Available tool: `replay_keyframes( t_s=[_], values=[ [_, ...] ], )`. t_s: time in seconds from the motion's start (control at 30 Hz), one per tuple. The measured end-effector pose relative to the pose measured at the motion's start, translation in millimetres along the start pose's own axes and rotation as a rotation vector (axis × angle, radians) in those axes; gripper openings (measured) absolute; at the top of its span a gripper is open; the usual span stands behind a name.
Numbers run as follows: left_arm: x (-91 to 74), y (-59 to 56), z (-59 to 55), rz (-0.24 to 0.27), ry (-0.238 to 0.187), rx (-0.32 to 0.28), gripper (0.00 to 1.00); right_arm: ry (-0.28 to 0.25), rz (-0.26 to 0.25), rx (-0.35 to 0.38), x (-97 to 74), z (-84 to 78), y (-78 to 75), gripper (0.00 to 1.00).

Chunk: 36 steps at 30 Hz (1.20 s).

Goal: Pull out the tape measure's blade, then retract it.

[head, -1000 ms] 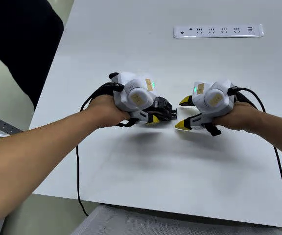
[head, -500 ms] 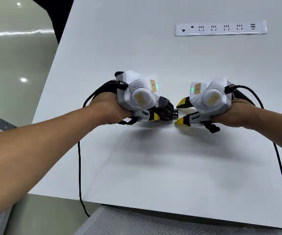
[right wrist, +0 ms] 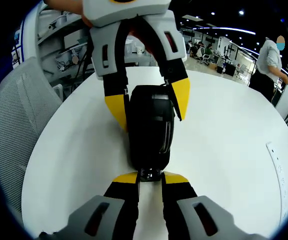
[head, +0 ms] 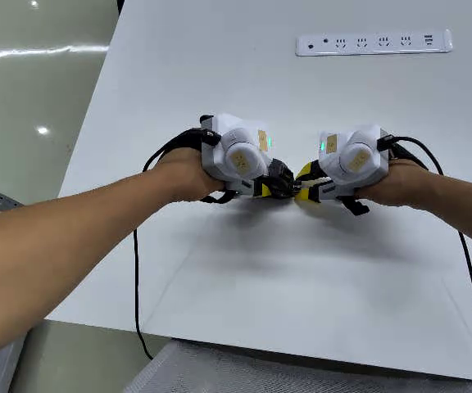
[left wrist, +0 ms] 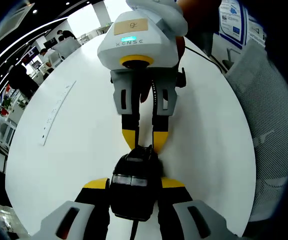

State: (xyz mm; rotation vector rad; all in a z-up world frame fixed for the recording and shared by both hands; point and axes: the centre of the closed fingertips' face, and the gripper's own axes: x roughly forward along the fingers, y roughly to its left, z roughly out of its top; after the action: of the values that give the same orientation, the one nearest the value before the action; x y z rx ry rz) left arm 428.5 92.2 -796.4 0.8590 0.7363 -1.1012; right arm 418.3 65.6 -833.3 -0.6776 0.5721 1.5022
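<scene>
Left hand-held gripper [left wrist: 134,183]: clamped on tape [right wrist: 151,127] case, over surface [head: 301,270].
Right hand-held gripper [right wrist: 150,178]: nearly closed, pinching tape's front end.
Hidden: blade tip, between those jaws.
Logo [left wrist: 129,42]: letters unclear.

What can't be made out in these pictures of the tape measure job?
- Blade: in the right gripper view, the right gripper has its fingertips at the mouth of the tape measure and hides the blade end. Whether it is pinched cannot be told.
- Tape measure casing: in the head view, mostly hidden between the two grippers. The left gripper clamps its sides.
- Power strip: in the head view, its markings are too small to read.
</scene>
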Motion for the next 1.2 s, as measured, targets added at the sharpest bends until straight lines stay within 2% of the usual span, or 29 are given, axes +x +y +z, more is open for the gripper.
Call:
replay_keyframes(
  t_s=[0.47,0.77,1.2],
  values=[
    [-0.2,-1.4,0.0,-0.027,0.001,0.015,0.31,0.020,0.008,-0.045,-1.3,-1.1,1.9,0.11],
    [1.1,-0.2,0.1,-0.037,0.015,0.019,0.31,0.024,0.013,-0.042,-2.8,-2.8,2.9,0.10],
    [3.3,1.5,-1.4,-0.034,0.025,-0.010,0.31,0.027,0.012,-0.039,-10.6,-10.9,-1.1,0.10]
  ],
)
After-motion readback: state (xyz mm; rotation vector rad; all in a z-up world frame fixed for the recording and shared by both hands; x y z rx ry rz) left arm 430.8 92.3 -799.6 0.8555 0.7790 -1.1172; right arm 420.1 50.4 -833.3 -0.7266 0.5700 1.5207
